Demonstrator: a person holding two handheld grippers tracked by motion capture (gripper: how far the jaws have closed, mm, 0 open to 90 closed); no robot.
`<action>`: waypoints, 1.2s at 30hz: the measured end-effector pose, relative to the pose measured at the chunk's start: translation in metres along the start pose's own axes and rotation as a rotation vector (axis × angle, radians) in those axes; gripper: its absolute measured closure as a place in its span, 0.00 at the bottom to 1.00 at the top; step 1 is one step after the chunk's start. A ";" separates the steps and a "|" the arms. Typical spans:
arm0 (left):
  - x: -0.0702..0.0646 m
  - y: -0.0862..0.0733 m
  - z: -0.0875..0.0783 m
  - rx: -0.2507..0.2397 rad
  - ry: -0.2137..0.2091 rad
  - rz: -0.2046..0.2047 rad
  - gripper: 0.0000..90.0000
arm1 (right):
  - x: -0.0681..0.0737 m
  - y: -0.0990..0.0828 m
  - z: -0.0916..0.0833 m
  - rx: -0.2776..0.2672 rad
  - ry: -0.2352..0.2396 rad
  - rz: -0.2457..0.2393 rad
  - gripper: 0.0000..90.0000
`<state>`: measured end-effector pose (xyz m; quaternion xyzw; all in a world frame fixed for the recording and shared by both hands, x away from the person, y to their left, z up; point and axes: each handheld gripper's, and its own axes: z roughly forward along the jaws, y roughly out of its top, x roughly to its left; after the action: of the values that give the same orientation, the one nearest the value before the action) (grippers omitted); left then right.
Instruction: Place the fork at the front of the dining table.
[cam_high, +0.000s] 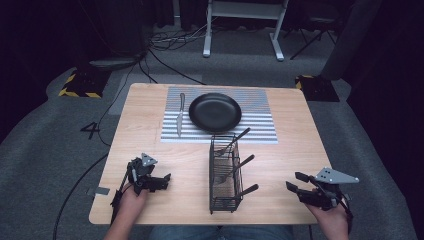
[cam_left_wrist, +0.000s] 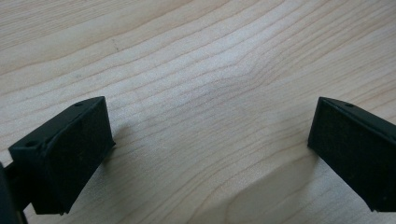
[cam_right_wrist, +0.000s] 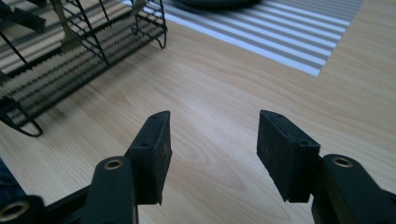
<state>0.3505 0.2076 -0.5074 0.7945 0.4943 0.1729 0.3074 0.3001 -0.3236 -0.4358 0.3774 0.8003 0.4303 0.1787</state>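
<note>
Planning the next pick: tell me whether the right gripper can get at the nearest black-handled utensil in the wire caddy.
Probably yes: the right gripper is open, bare table lies between, and the utensil's handle sticks out of the wire caddy toward it.

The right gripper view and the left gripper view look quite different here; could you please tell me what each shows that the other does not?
Right gripper view alone: the black wire rack at upper left with cutlery in it, the striped mat beyond, and a dark plate's edge at the top. Its own claw stands open with nothing between its pads.

Left gripper view alone: its own claw, spread wider and close over the wood.

Both share: the light wooden table, bare between black pads that grip nothing.
</note>
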 end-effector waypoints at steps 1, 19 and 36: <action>0.000 0.000 0.000 0.001 -0.002 -0.001 0.00 | 0.001 0.003 0.000 -0.003 -0.002 -0.001 0.50; 0.001 0.001 0.001 -0.002 -0.004 0.005 0.00 | 0.037 0.040 -0.024 -0.065 0.145 -0.045 0.53; 0.002 0.002 0.001 0.002 -0.018 0.019 0.00 | 0.079 0.068 -0.006 -0.029 0.323 -0.148 0.55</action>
<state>0.3535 0.2087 -0.5074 0.8012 0.4840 0.1682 0.3091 0.2754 -0.2434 -0.3738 0.2406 0.8380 0.4825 0.0844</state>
